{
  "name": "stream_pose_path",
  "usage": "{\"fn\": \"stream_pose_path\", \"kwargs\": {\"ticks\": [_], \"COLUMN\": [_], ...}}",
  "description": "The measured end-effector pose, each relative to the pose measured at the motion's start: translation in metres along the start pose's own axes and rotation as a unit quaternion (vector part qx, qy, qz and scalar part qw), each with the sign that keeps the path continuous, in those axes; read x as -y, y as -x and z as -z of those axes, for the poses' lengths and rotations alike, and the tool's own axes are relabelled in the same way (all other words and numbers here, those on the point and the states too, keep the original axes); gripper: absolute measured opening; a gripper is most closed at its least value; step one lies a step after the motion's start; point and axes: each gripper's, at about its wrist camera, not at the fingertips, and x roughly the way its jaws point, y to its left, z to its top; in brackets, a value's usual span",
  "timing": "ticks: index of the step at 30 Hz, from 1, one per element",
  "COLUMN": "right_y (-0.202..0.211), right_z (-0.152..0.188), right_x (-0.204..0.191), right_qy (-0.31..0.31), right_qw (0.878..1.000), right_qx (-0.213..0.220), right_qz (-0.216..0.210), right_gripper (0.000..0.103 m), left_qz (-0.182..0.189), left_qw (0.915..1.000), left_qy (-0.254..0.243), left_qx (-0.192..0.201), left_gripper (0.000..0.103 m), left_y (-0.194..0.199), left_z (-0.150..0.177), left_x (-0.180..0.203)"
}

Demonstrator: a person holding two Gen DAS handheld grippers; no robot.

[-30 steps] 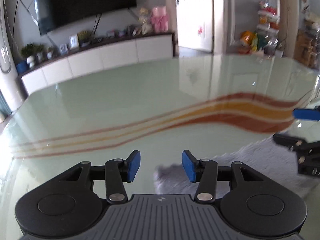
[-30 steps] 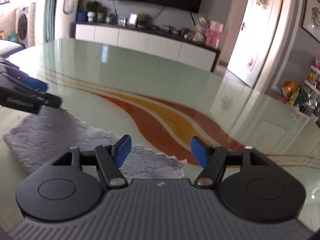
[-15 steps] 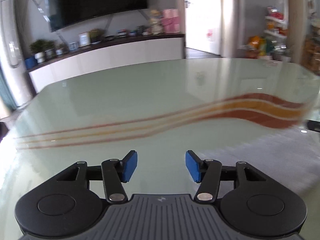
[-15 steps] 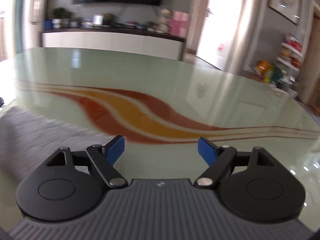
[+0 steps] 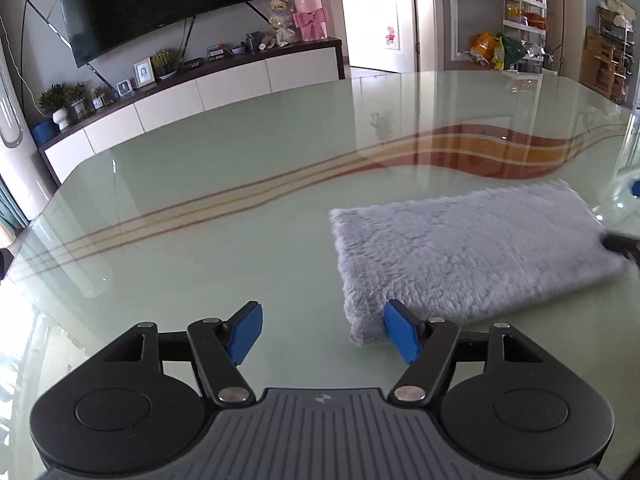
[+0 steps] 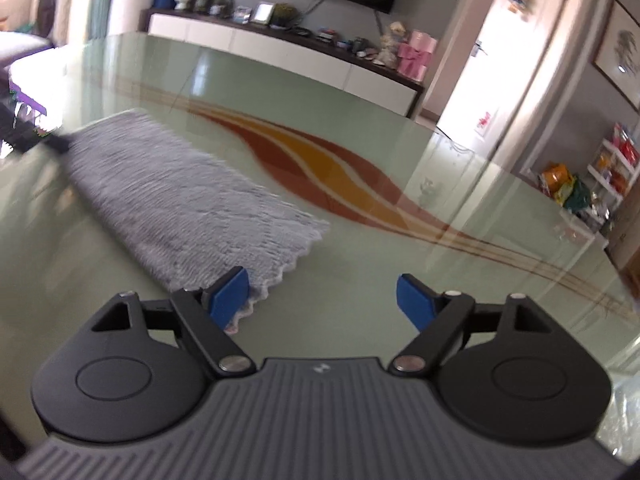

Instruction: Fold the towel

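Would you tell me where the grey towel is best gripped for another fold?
Probably at the two short ends: the towel lies as a flat strip, one end by the opening, empty left gripper, the other by the open right gripper.

In the left wrist view the towel's (image 5: 472,256) near-left corner is hidden behind a blue pad (image 5: 401,338). Its far end smears into blur by the table's (image 5: 240,248) right edge, where the right gripper (image 5: 624,240) is cut off by the picture's edge; whether it touches the towel cannot be told. In the right wrist view the whole towel (image 6: 180,200) is motion-blurred, a pad (image 6: 229,298) covers its near corner, and the left gripper (image 6: 36,140) at the picture's left edge is smeared and glitched.
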Motion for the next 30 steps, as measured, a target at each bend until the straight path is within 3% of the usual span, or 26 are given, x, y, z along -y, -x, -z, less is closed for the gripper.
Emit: {"fn": "stream_pose_path", "kwargs": {"ticks": [5, 12, 18, 30], "right_y": [0.025, 0.034, 0.027, 0.035], "right_z": [0.003, -0.01, -0.019, -0.002], "right_x": [-0.032, -0.075, -0.075, -0.052], "right_qy": [0.036, 0.03, 0.023, 0.007], "right_qw": [0.998, 0.991, 0.989, 0.988], "right_qx": [0.004, 0.017, 0.019, 0.012], "right_qz": [-0.05, -0.126, -0.144, -0.156], "right_gripper": [0.081, 0.081, 0.082, 0.087], "left_qz": [0.009, 0.065, 0.076, 0.064], "left_qw": [0.9996, 0.9952, 0.9929, 0.9948], "left_qy": [-0.026, -0.072, -0.089, -0.075], "left_qx": [0.004, 0.015, 0.022, 0.023], "left_gripper": [0.071, 0.071, 0.071, 0.071], "left_y": [-0.027, -0.065, -0.072, -0.064], "left_z": [-0.029, -0.068, -0.071, -0.055], "left_x": [0.008, 0.05, 0.078, 0.06]}}
